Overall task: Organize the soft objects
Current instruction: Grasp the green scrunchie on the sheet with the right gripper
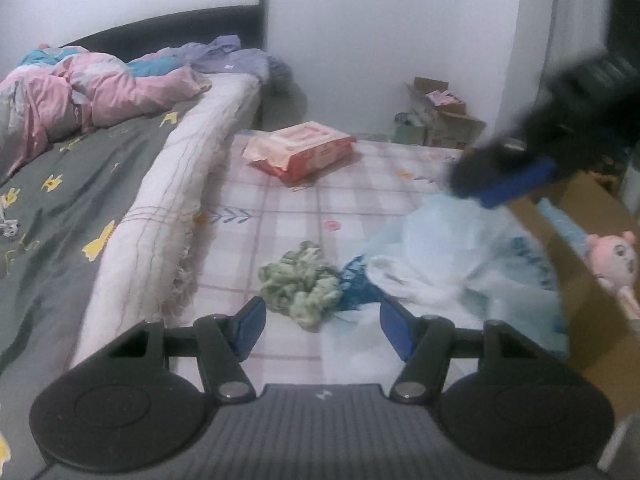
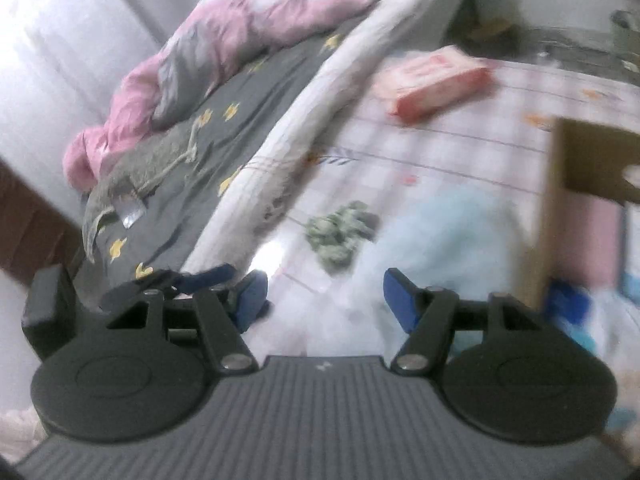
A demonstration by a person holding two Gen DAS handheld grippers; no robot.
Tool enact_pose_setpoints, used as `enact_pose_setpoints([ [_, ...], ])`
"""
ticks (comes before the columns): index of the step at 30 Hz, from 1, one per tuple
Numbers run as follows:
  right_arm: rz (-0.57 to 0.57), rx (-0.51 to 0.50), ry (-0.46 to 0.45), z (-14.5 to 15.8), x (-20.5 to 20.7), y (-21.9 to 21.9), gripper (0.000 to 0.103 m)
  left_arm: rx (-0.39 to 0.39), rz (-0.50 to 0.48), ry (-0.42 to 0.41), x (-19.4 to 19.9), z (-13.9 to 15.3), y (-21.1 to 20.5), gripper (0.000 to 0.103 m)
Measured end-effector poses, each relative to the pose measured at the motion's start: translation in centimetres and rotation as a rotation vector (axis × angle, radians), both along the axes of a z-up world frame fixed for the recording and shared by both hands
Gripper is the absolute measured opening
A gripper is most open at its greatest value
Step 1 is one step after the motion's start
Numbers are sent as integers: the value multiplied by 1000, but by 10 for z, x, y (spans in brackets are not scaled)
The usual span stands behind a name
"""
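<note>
Bedroom with white walls, floor spread with a pale checked mat (image 1: 288, 208). To the left of both grippers, a bed (image 1: 80, 184) under a grey sheet dotted with yellow shapes, pink quilt (image 1: 88, 92) heaped at its far end. Right of the grippers, an open cardboard box (image 1: 576, 280) with a pink plush doll (image 1: 612, 260) inside, against its right edge. Ahead and right of the left gripper (image 1: 322, 322), a pale blue, partly see-through heap of fabric or plastic (image 1: 448, 256), blurred, lying against the box. Far ahead on the mat, a red and pink soft pack (image 1: 300, 150). Just beyond the left gripper's fingertips, a small crumpled green cloth (image 1: 300, 284) on the mat, touching a dark blue scrap (image 1: 356, 284) beside it. Left gripper jaws apart, nothing between them. Right gripper (image 2: 324, 296) likewise parted and empty, above the mat near the pale blue heap; also visible, blurred, at the upper right of the left wrist view.
</note>
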State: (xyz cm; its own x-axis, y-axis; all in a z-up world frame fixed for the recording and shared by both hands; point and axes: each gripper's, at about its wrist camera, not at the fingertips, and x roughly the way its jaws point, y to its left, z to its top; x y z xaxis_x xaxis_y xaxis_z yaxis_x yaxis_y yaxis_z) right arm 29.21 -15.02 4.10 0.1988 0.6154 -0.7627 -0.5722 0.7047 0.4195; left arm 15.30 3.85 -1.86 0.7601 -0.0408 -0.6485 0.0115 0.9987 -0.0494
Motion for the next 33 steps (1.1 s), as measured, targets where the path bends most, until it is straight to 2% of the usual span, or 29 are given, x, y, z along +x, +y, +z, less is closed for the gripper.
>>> enact_pose_setpoints([
  [3, 23, -46, 26, -16, 30, 43, 64, -7, 5, 11, 20, -13, 8, 64],
  [7, 39, -126, 50, -46, 70, 97, 64, -54, 3, 35, 46, -28, 19, 64],
  [9, 25, -153, 98, -66, 91, 119, 64, -69, -4, 63, 58, -38, 22, 66],
  [11, 14, -182, 145, -88, 104, 132, 65, -86, -9, 90, 69, -47, 25, 72],
  [13, -2, -203, 200, -109, 116, 142, 70, -95, -9, 113, 77, -55, 26, 72],
  [14, -10, -214, 237, -120, 121, 145, 74, -101, -4, 130, 81, -60, 26, 72],
  [16, -23, -234, 275, -139, 127, 150, 74, -119, 11, 157, 90, -67, 29, 68],
  [18, -11, -258, 287, -152, 129, 155, 74, -143, 27, 178, 95, -72, 33, 56],
  [19, -6, -251, 286, -155, 128, 156, 76, -158, 35, 181, 96, -74, 35, 48],
  [20, 4, -239, 278, -154, 127, 157, 74, -166, 44, 171, 95, -74, 37, 39],
  [21, 11, -246, 280, -155, 127, 159, 74, -179, 48, 174, 95, -74, 39, 35],
  [22, 6, -247, 273, -155, 126, 159, 71, -195, 50, 180, 94, -74, 41, 29],
  [23, 8, -251, 265, -155, 125, 160, 63, -208, 52, 183, 94, -73, 42, 23],
  [28, -1, -214, 239, -143, 122, 154, 38, -185, 66, 154, 79, -59, 40, 20],
  [33, 10, -130, 193, -109, 107, 143, 32, -152, 57, 68, 53, -17, 32, 21],
])
